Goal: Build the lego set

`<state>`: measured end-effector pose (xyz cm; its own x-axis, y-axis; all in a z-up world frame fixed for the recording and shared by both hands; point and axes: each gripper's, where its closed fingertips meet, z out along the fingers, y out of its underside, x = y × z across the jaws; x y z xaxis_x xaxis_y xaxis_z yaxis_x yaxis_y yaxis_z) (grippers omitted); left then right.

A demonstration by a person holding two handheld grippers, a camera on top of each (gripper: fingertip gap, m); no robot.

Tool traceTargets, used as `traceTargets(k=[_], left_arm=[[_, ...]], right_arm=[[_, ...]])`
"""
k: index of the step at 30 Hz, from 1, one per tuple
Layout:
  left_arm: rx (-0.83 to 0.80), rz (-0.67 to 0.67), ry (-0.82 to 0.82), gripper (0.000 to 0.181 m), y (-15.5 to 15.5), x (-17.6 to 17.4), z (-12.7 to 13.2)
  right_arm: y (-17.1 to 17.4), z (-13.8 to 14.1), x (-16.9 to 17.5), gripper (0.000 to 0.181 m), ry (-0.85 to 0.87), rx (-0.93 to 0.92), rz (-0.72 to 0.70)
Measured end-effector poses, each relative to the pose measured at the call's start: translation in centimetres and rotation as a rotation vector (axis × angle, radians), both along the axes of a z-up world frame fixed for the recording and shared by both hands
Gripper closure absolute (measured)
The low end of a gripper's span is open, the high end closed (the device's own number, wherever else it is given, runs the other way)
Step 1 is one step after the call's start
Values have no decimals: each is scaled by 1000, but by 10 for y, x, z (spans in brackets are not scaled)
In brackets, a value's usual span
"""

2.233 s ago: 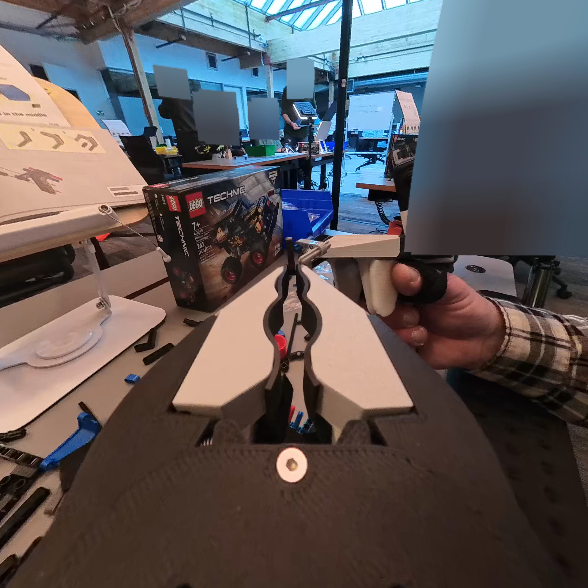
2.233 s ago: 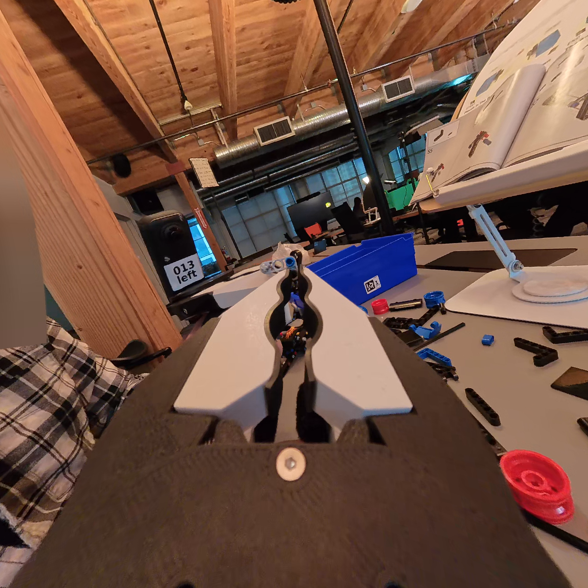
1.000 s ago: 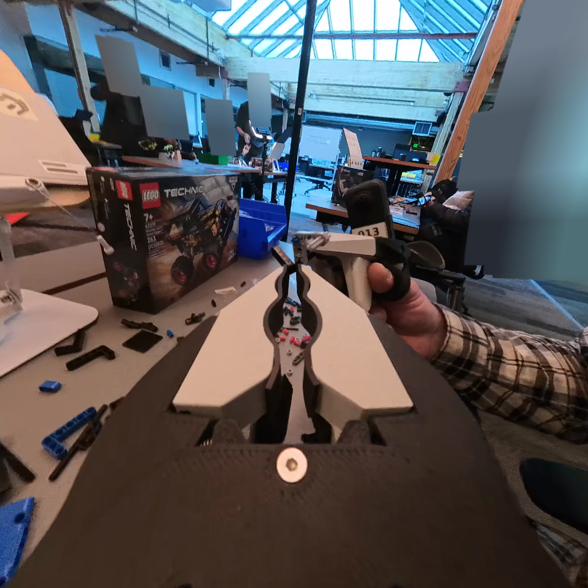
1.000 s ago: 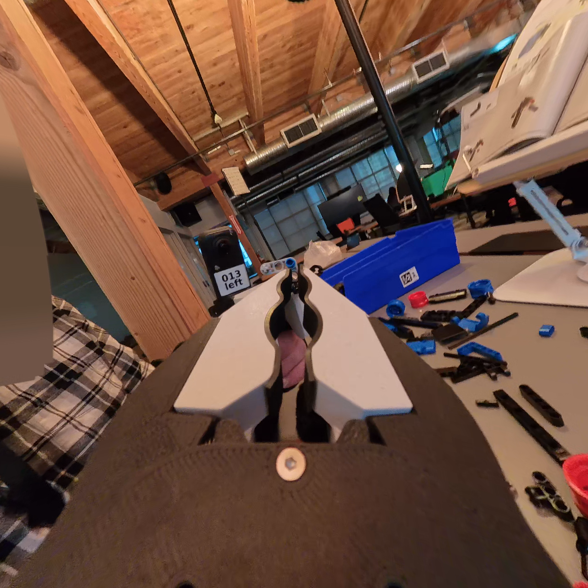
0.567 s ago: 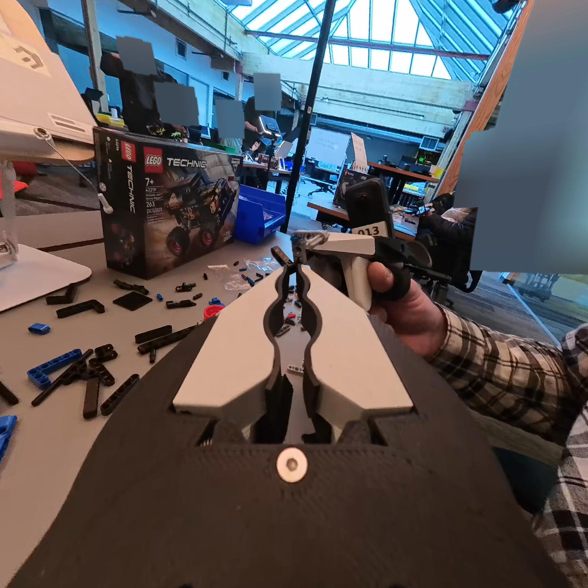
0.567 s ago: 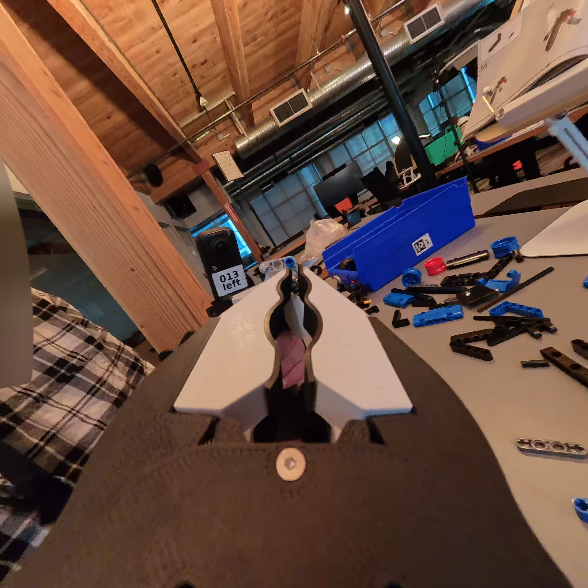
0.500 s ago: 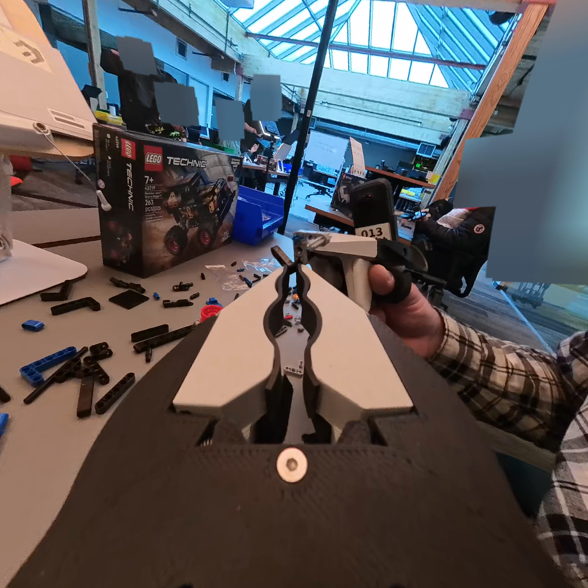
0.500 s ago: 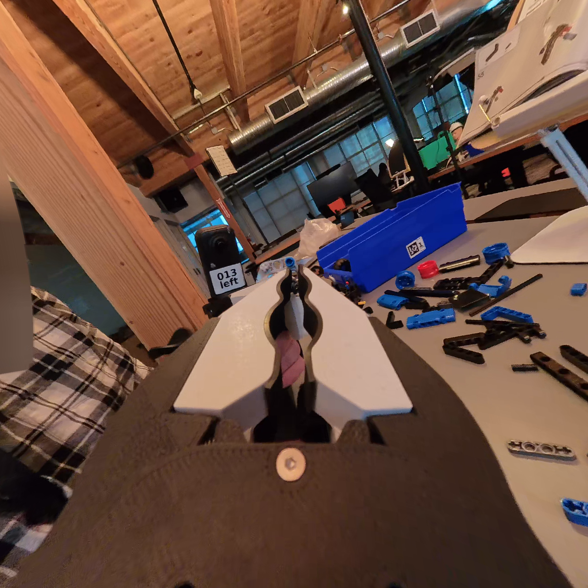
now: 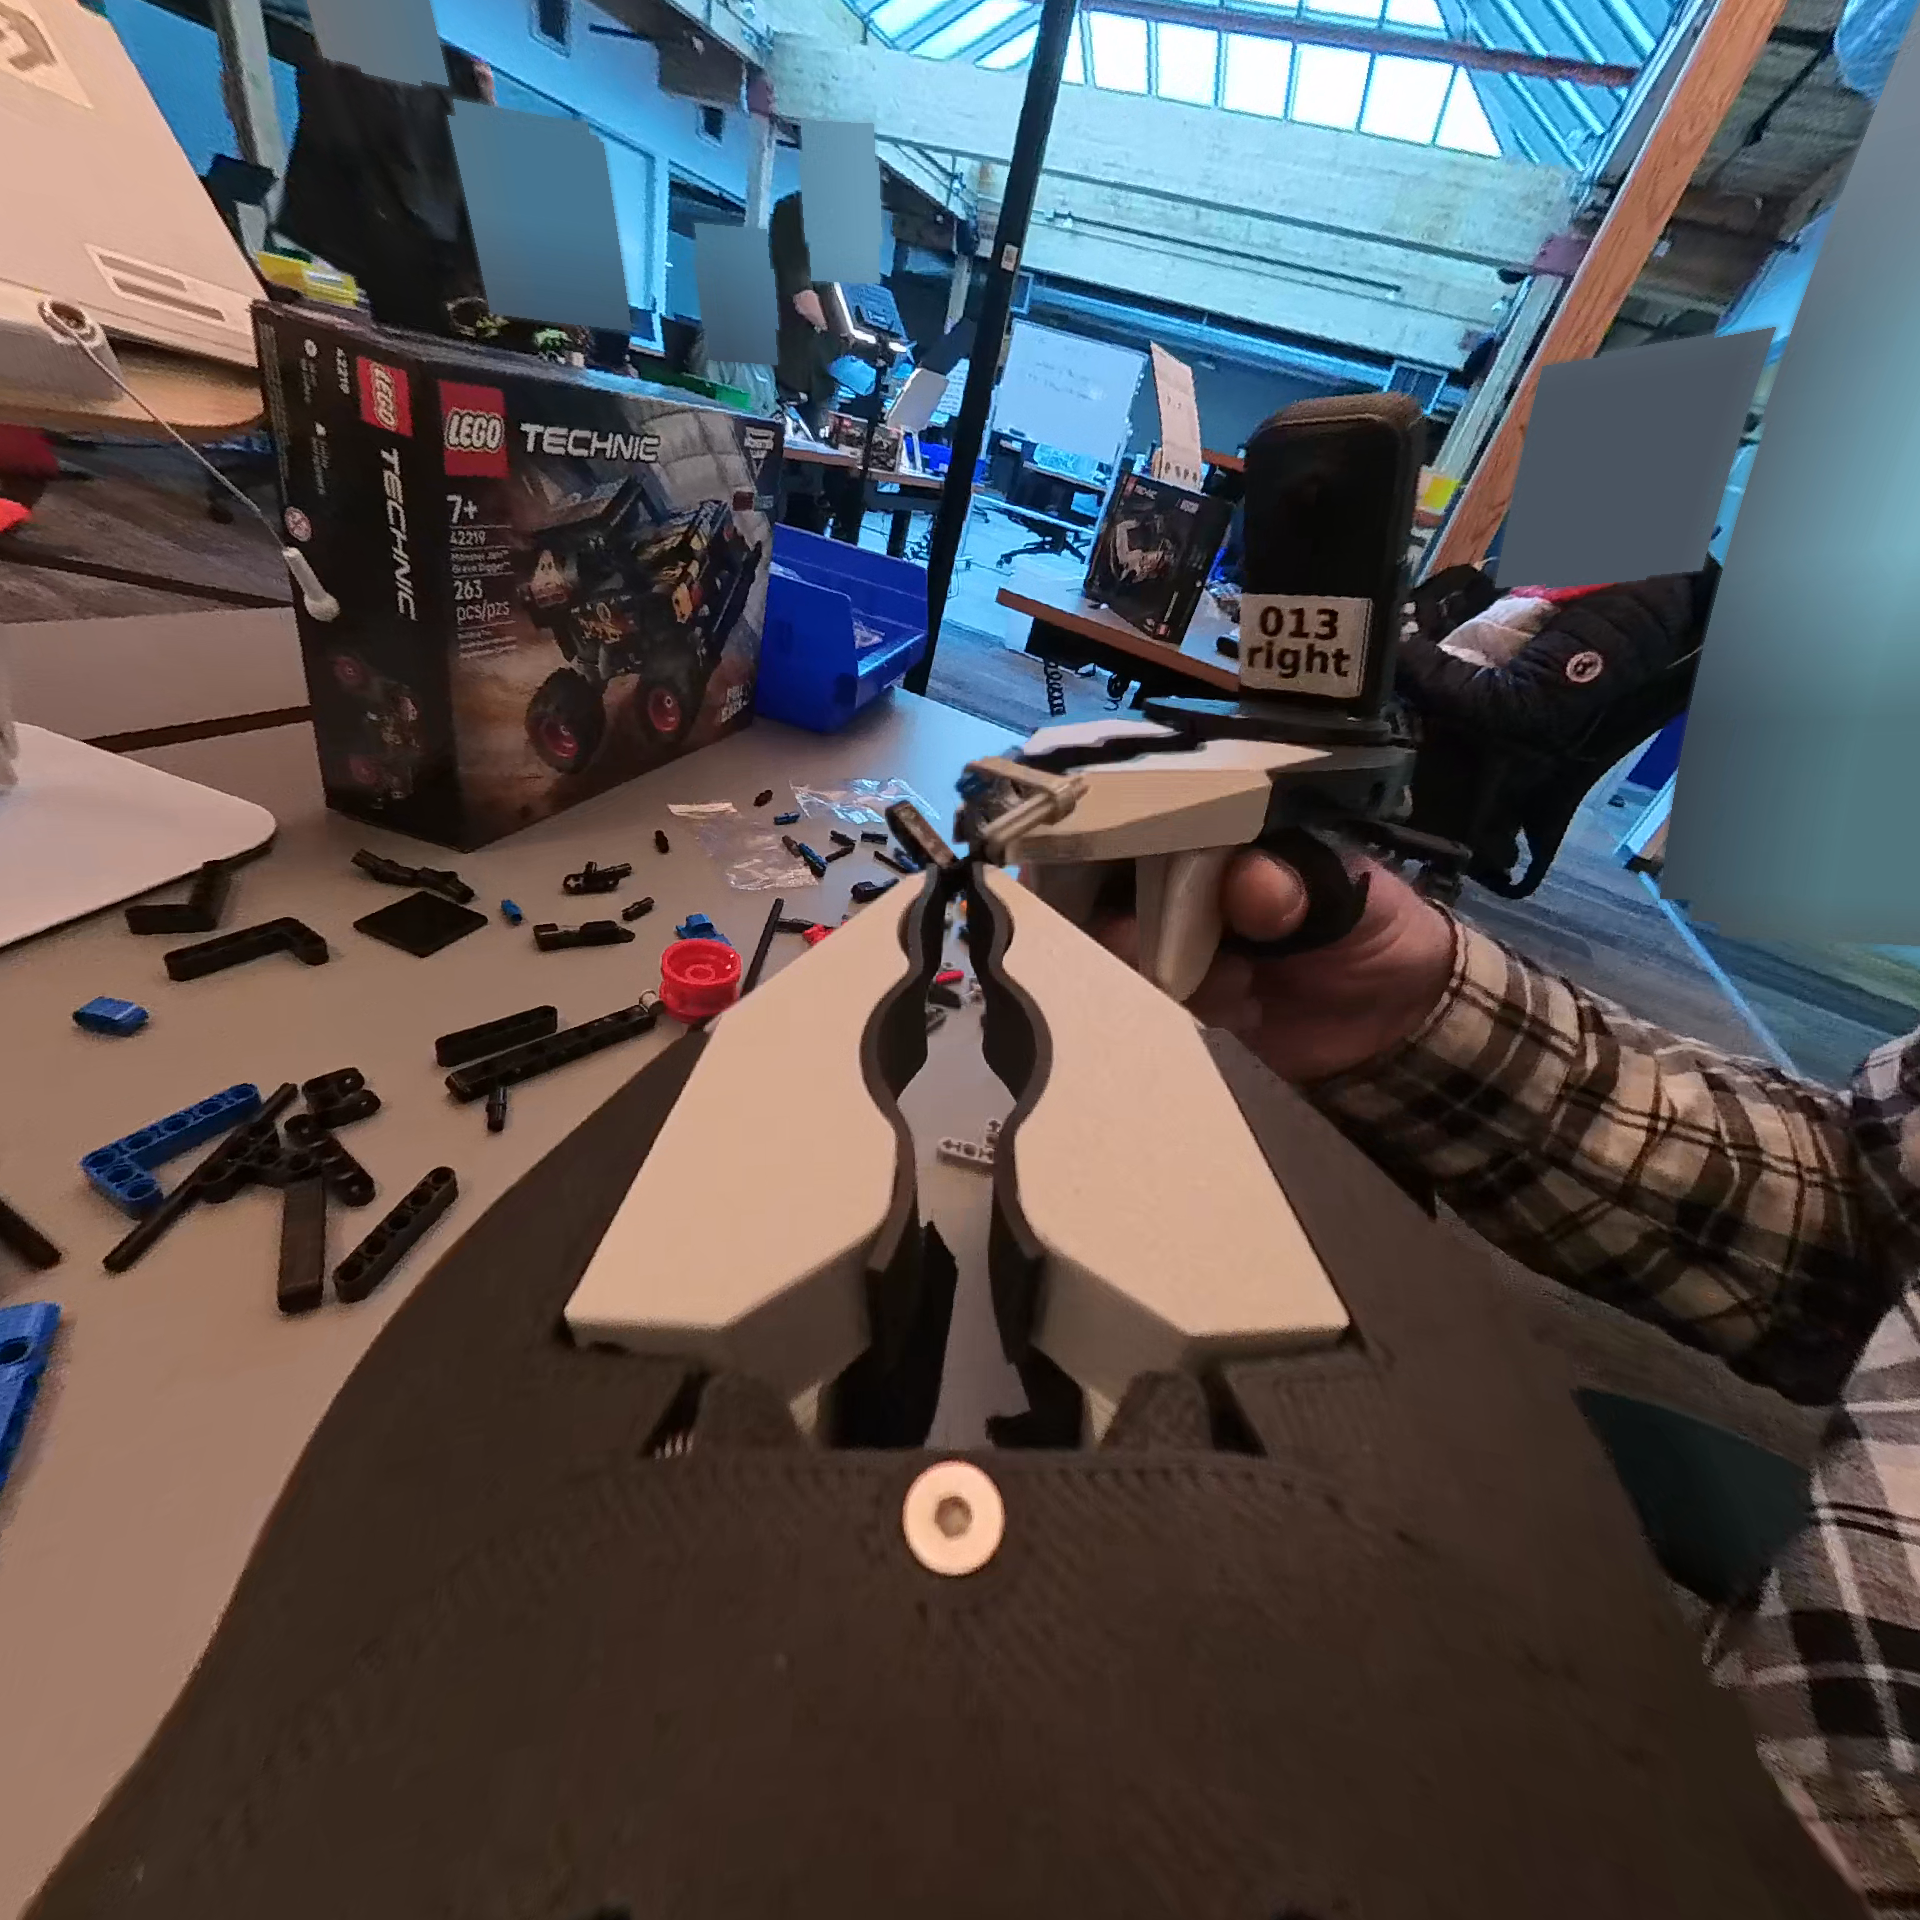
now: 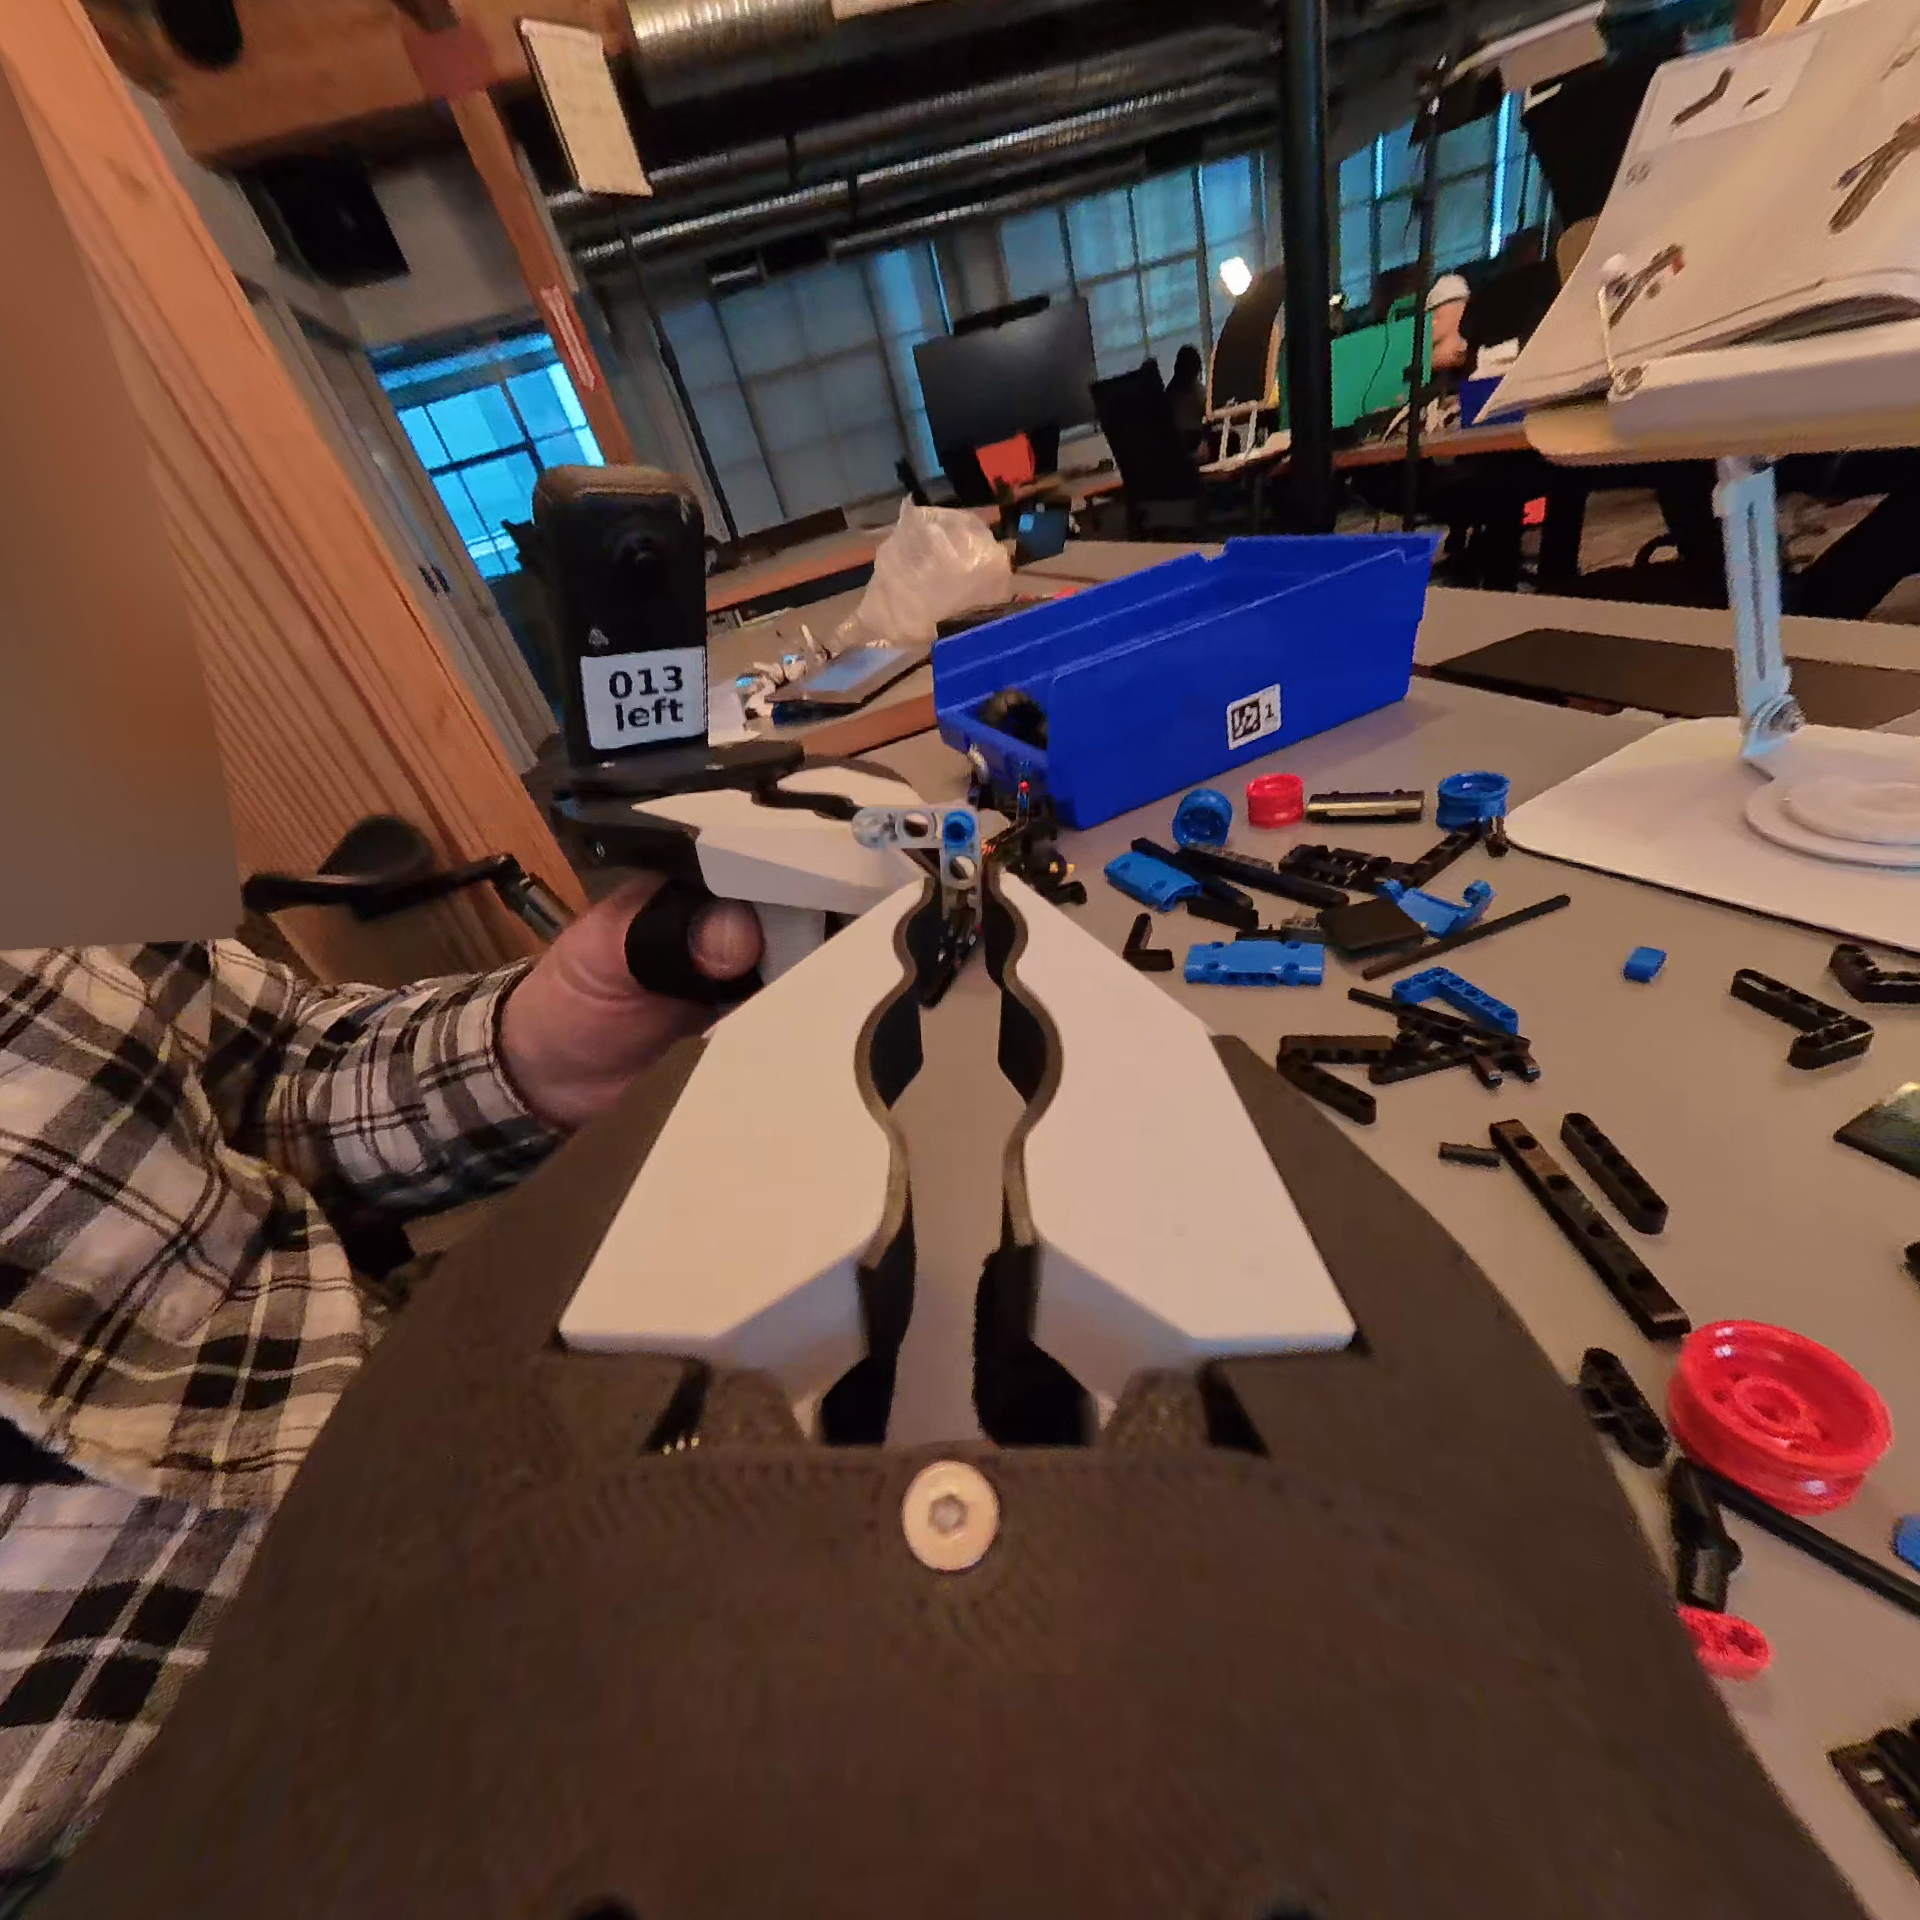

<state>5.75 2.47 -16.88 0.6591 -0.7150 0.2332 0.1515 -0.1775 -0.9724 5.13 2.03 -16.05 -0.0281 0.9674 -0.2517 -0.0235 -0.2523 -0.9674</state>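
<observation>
My left gripper (image 9: 954, 878) is shut on a small black piece (image 9: 920, 831) that sticks up and to the left from its tips. My right gripper (image 10: 954, 888) is shut on a grey beam with blue pins (image 10: 920, 828). The two grippers meet tip to tip above the grey table (image 9: 156, 1455), and the black piece is right against the grey beam (image 9: 1023, 805). The right gripper (image 9: 1039, 810) shows in the left wrist view, held by a hand in a plaid sleeve. The left gripper (image 10: 831, 821) shows in the right wrist view.
The set's box (image 9: 520, 603) stands at the back with a blue bin (image 10: 1174, 665) beside it. Loose black and blue beams (image 10: 1403, 1039) and red wheels (image 10: 1777, 1413) lie scattered on the table. A white book stand (image 10: 1766, 810) holds the instruction booklet (image 10: 1766, 208). The tips of both grippers are at nearly the same place.
Both grippers stayed shut and tip to tip. The pair has come lower and tilted down toward the table, so more of the loose parts now show.
</observation>
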Motion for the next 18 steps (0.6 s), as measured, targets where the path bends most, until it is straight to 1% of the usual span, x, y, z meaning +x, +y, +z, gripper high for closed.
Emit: traceTargets(k=[4, 6, 10, 14, 18], left_arm=[[27, -9, 54, 179, -1, 3, 1], [32, -5, 41, 179, 0, 3, 4], [84, 11, 1, 180, -1, 5, 15], [178, 61, 55, 180, 0, 5, 23], [259, 124, 130, 179, 0, 5, 28]], right_arm=[[-1, 0, 1, 176, 7, -37, 22], [-1, 3, 3, 176, 39, -82, 33], [2, 16, 7, 176, 196, -247, 43], [6, 27, 11, 176, 332, -374, 28], [3, 28, 6, 176, 381, -447, 20]])
